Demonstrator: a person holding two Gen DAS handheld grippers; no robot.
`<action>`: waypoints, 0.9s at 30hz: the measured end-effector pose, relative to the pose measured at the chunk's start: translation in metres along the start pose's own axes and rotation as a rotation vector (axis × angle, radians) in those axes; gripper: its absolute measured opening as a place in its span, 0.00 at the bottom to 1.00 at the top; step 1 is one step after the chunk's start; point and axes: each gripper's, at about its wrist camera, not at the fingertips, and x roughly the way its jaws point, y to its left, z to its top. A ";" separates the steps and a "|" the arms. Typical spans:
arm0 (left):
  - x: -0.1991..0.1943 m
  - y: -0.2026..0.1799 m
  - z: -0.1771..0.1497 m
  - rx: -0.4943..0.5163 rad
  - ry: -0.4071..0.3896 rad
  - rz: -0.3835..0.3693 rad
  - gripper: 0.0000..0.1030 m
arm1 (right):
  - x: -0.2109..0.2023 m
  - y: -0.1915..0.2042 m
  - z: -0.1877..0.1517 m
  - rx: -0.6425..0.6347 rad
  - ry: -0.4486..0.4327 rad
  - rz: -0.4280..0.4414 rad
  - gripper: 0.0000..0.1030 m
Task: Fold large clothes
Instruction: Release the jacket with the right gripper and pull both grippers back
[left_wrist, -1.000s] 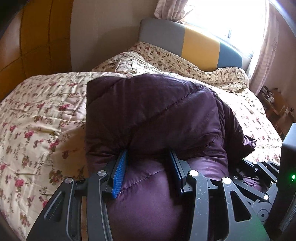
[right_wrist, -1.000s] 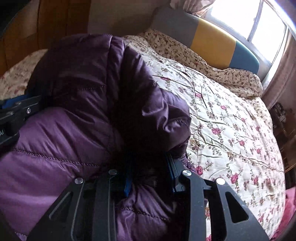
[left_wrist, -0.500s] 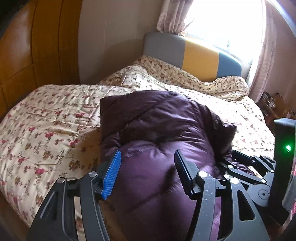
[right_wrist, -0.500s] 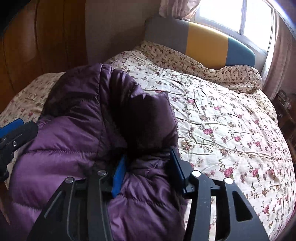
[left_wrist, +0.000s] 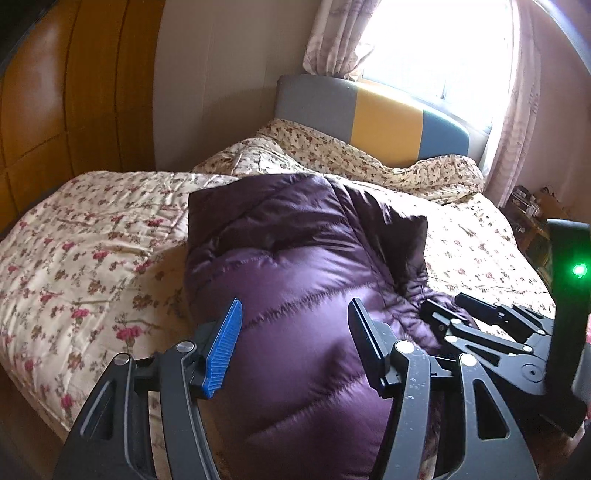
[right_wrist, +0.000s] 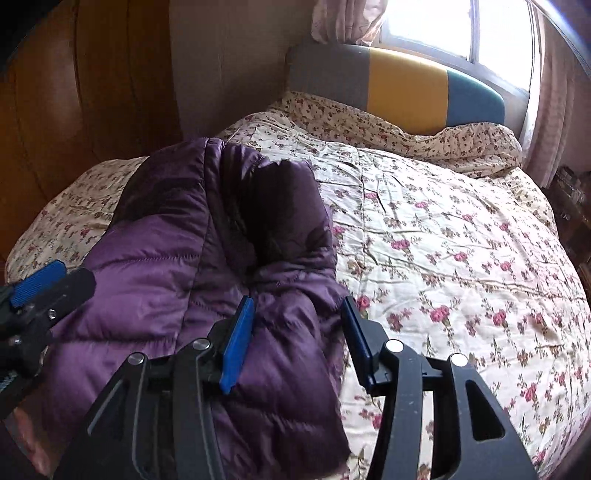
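Jacket: purple puffer jacket (left_wrist: 303, 295), folded bundle, lying on floral bedspread (left_wrist: 92, 251) nr foot of bed.
L gripper: left gripper (left_wrist: 295, 332) jaws apart, above jacket, nothing clamped.
R gripper: right gripper (right_wrist: 295, 332) jaws apart over jacket's rt edge, pads clear of fabric.
Backgrnd: grey/yellow/blue headboard (right_wrist: 406, 85) under window.
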 end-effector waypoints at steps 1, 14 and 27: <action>-0.001 -0.001 -0.002 -0.004 0.004 -0.001 0.57 | -0.003 -0.001 -0.002 0.002 -0.001 0.002 0.47; 0.001 0.000 -0.030 -0.008 0.012 0.021 0.57 | -0.023 -0.011 -0.034 0.022 0.050 0.029 0.47; 0.004 0.000 -0.041 0.019 0.024 0.068 0.70 | -0.008 -0.002 -0.052 0.033 0.109 0.033 0.47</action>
